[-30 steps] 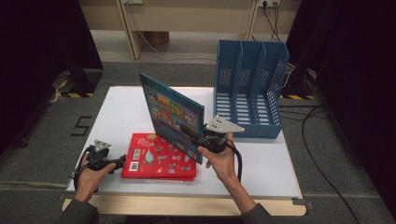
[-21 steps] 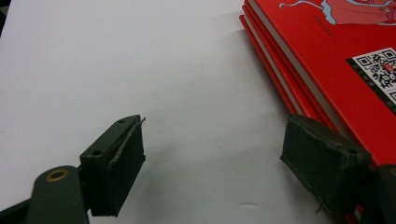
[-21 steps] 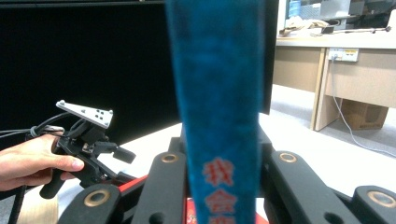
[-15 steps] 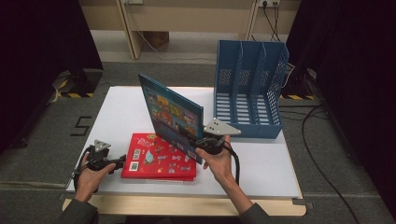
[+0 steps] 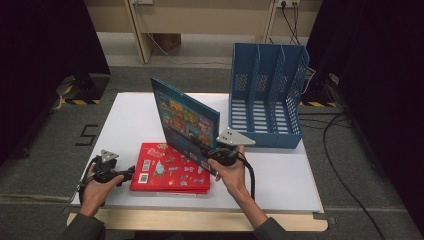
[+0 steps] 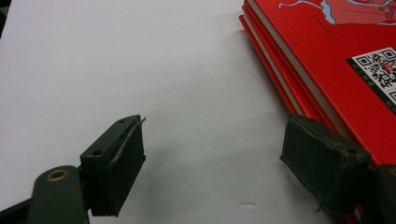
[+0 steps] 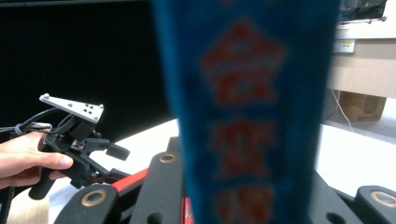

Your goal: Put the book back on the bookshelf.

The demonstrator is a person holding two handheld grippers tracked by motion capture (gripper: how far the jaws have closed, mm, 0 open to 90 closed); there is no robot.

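Note:
A blue picture book (image 5: 185, 122) stands tilted on edge above the table, its lower corner clamped in my right gripper (image 5: 212, 157), which is shut on it. In the right gripper view the blue book's spine (image 7: 247, 93) rises blurred between the two jaws of that gripper (image 7: 243, 205). A stack of red books (image 5: 170, 167) lies flat on the white table (image 5: 280, 175) just below it. My left gripper (image 5: 127, 172) rests at the stack's left edge. In its own view the left gripper (image 6: 212, 172) is open over bare table, its right pad beside the red books (image 6: 336, 60).
A blue slotted file rack (image 5: 267, 95) stands upright at the table's back right, beyond the held book. Dark curtains flank the table, and cables run over the floor at the right. The right gripper view shows the left gripper (image 7: 114, 150) in a hand.

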